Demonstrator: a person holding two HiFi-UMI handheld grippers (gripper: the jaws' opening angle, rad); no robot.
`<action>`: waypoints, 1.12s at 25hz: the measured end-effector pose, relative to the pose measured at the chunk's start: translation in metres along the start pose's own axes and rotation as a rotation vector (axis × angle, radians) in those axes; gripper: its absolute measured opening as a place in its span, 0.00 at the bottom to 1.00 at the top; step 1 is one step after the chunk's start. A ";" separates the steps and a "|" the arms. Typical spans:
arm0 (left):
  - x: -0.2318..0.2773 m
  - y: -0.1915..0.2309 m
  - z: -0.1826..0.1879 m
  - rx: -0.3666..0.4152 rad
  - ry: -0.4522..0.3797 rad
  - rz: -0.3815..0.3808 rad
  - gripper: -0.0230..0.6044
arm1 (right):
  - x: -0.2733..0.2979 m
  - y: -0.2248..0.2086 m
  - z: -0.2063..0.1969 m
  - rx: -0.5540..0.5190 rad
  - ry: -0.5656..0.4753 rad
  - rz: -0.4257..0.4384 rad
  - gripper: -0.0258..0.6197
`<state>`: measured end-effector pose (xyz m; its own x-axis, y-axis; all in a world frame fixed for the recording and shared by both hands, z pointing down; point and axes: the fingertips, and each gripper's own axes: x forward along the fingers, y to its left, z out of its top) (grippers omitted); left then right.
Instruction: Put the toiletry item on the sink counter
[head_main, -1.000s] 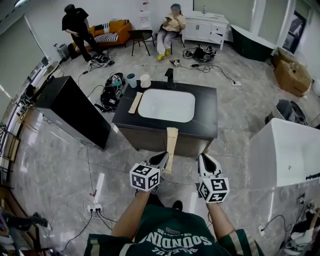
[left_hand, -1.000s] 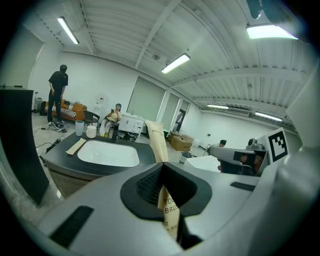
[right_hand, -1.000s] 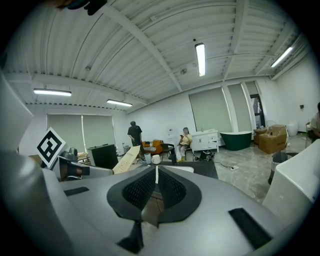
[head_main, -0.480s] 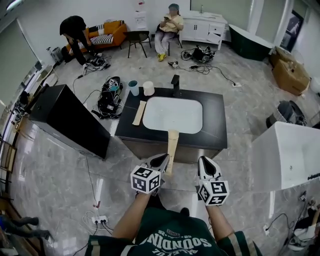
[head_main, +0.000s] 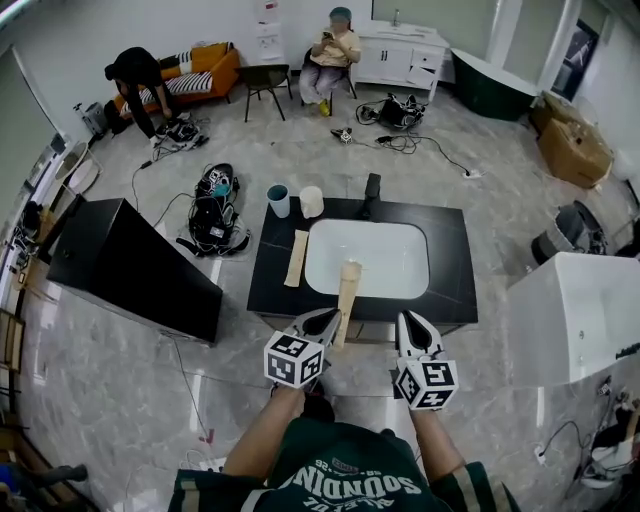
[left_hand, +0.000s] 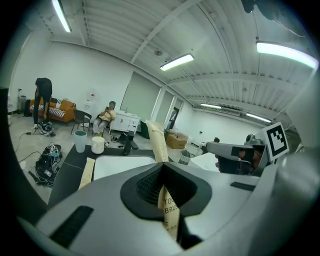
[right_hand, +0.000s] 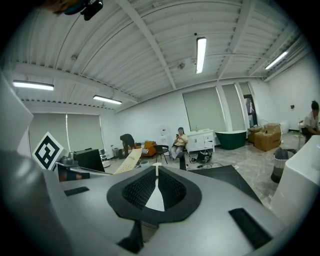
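A tall tan paper toothbrush packet (head_main: 346, 300) stands upright in my left gripper (head_main: 328, 322), which is shut on its lower part. In the head view the packet's top overlaps the front rim of the white basin (head_main: 375, 255) set in the black sink counter (head_main: 455, 260). The left gripper view shows the packet (left_hand: 159, 145) pinched between the jaws of the left gripper (left_hand: 161, 169). My right gripper (head_main: 413, 325) is beside it, shut with nothing held, as its own view of the right gripper (right_hand: 157, 174) shows. Both grippers hang before the counter's front edge.
A second tan packet (head_main: 297, 258) lies on the counter left of the basin. A teal cup (head_main: 278, 200), a white cup (head_main: 312, 201) and a black faucet (head_main: 371, 195) stand at the back. A black cabinet (head_main: 130, 265) is at left, a white tub (head_main: 580, 310) at right.
The counter has come nearer and lower in the head view. The held packet's top now reaches over the basin's front rim. Both grippers keep their state.
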<state>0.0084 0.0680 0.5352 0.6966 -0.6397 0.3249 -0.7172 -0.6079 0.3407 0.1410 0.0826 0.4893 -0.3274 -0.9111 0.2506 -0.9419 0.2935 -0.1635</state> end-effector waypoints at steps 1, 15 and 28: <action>-0.001 0.011 0.004 0.000 0.000 -0.003 0.05 | 0.011 0.008 0.001 -0.001 0.003 0.001 0.11; -0.008 0.137 0.029 -0.037 0.015 -0.005 0.05 | 0.122 0.074 0.000 -0.006 0.046 0.013 0.11; 0.060 0.195 0.058 -0.075 0.037 0.066 0.05 | 0.228 0.048 0.023 -0.029 0.071 0.141 0.11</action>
<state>-0.0903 -0.1164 0.5701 0.6494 -0.6585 0.3803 -0.7587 -0.5275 0.3823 0.0226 -0.1172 0.5166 -0.4602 -0.8378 0.2937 -0.8876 0.4264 -0.1742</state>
